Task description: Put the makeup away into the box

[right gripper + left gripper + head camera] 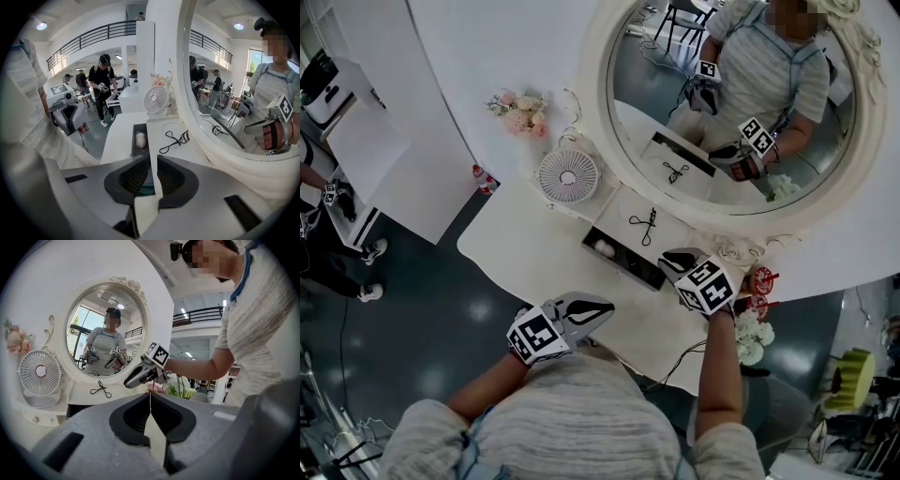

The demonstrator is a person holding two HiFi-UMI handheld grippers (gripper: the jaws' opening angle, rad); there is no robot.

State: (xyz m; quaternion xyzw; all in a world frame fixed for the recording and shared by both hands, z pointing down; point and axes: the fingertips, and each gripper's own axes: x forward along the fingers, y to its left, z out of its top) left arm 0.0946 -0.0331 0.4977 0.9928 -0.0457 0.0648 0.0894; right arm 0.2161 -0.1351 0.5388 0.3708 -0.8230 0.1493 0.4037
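Observation:
The white box [628, 214] stands on the vanity table [525, 253] below the round mirror, its dark drawer [628, 262] pulled out. A pale puff [605, 247] lies in the drawer [139, 127]. A black eyelash curler [644, 226] lies on the box top, and it shows as the curler [174, 139] in the right gripper view. My right gripper [675, 259] hovers over the drawer's right end. Its jaws [151, 159] stand a narrow gap apart, with something teal below them. My left gripper [592, 307] is shut and empty at the table's near edge, its tips [150, 397] pointing towards the mirror.
A small white fan [568, 175] and pink flowers [520, 112] stand left of the box. A red cup [759, 281] and white flowers [752, 337] sit at the table's right end. A cable [680, 361] hangs off the near edge. People stand in the hall behind.

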